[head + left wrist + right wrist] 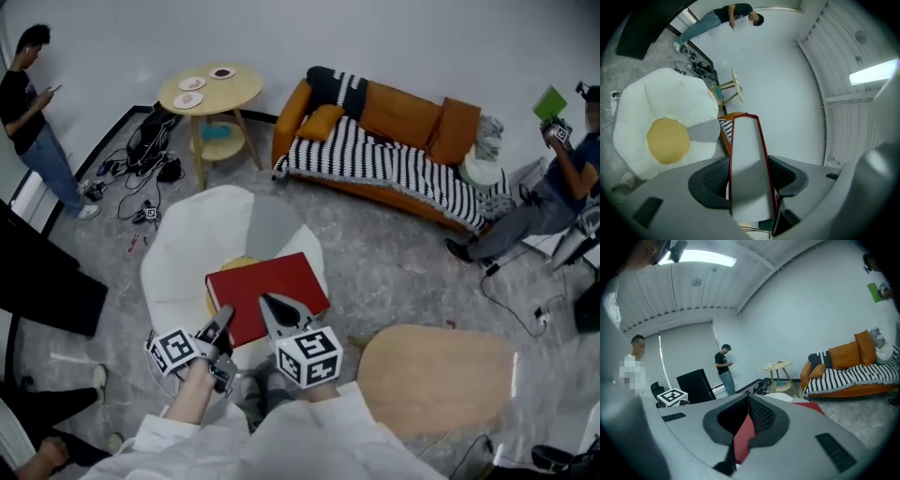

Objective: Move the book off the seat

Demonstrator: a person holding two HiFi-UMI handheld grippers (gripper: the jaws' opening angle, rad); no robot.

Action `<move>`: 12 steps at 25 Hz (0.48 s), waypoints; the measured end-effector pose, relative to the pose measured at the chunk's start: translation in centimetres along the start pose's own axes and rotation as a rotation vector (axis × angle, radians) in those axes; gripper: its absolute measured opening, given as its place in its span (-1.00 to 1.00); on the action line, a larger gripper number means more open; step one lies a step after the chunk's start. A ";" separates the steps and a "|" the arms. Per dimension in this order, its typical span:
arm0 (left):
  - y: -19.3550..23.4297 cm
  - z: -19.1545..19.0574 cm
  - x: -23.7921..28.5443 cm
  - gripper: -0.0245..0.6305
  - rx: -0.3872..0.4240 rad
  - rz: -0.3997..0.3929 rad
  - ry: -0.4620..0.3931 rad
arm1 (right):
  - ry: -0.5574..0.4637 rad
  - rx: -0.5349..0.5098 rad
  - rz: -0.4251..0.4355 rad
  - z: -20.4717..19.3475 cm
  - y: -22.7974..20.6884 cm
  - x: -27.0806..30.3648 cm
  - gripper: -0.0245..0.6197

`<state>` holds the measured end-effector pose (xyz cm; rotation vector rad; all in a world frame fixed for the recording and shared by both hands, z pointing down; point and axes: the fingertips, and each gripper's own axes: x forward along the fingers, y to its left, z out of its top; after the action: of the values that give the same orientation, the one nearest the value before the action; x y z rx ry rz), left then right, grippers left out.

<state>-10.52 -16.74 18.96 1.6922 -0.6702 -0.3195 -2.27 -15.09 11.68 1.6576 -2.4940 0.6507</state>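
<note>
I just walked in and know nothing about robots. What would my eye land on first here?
A red book is held at bottom centre of the head view, clamped at its near edge by the left gripper and the right gripper. Just under it sits a white seat shaped like a fried egg, with a yellow middle. Further back, an orange sofa draped with a black-and-white striped blanket stands by the wall.
</note>
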 end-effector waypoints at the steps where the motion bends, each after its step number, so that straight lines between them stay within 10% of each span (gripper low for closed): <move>1: -0.1 -0.1 -0.4 -0.15 -0.002 0.009 -0.001 | -0.006 -0.004 0.002 0.3 0.2 -0.4 -0.89; 12: -3.7 0.3 -2.0 -0.15 0.086 -0.034 -0.024 | -0.048 -0.030 0.022 0.4 2.2 -2.6 -0.89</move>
<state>-11.31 -15.40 15.03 1.7860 -0.6818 -0.3391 -3.08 -12.31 9.91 1.6573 -2.5456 0.5797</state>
